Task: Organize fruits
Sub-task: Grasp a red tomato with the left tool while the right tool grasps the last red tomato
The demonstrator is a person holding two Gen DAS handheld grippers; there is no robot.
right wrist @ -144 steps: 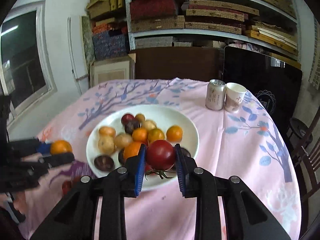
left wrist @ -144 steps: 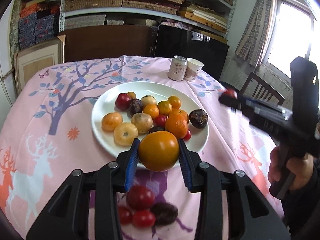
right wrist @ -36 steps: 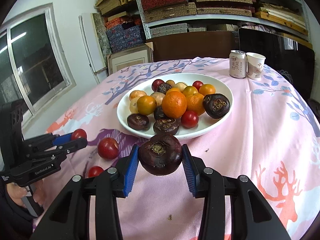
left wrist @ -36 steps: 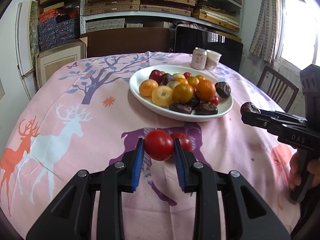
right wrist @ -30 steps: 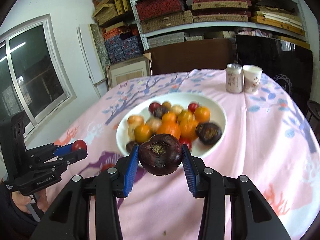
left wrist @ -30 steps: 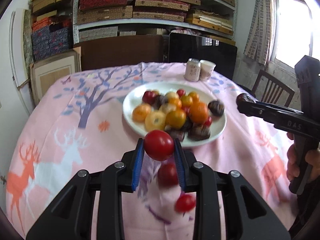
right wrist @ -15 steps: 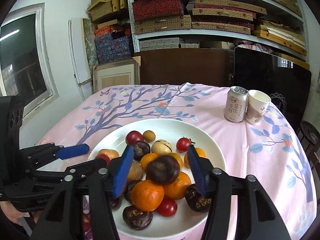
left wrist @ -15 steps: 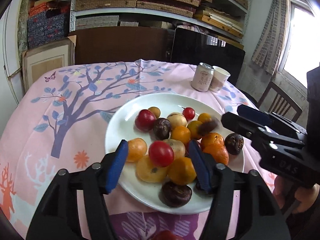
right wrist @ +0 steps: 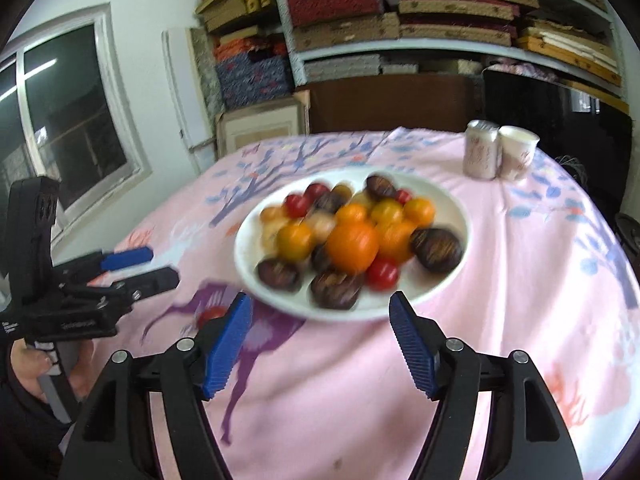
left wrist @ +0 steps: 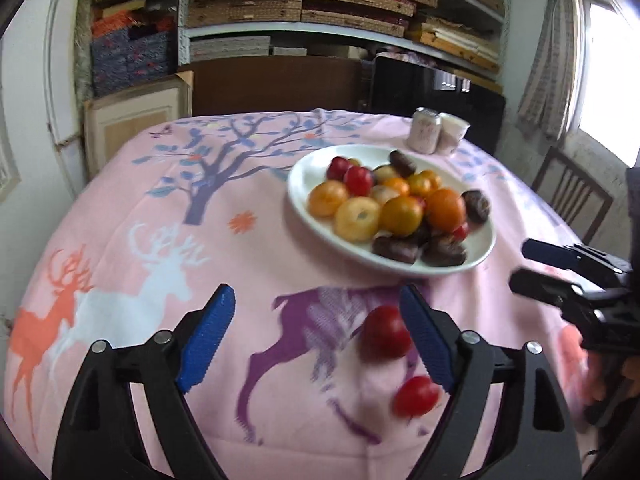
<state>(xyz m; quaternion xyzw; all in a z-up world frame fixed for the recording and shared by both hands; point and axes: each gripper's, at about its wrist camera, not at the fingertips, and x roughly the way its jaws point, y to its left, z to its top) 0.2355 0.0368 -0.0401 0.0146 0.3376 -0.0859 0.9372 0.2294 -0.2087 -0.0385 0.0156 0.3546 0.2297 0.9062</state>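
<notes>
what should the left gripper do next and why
Probably lower the left gripper over the nearer red tomato and close on it. Its jaws are opening with nothing held, and two tomatoes lie on the cloth outside the white plate.

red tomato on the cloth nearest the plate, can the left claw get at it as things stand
Probably yes. The red tomato lies bare on the tablecloth, just inside the right finger of the left claw, whose jaws are opening with nothing between the pads. Nothing blocks it; the right claw hangs off to the side.
</notes>
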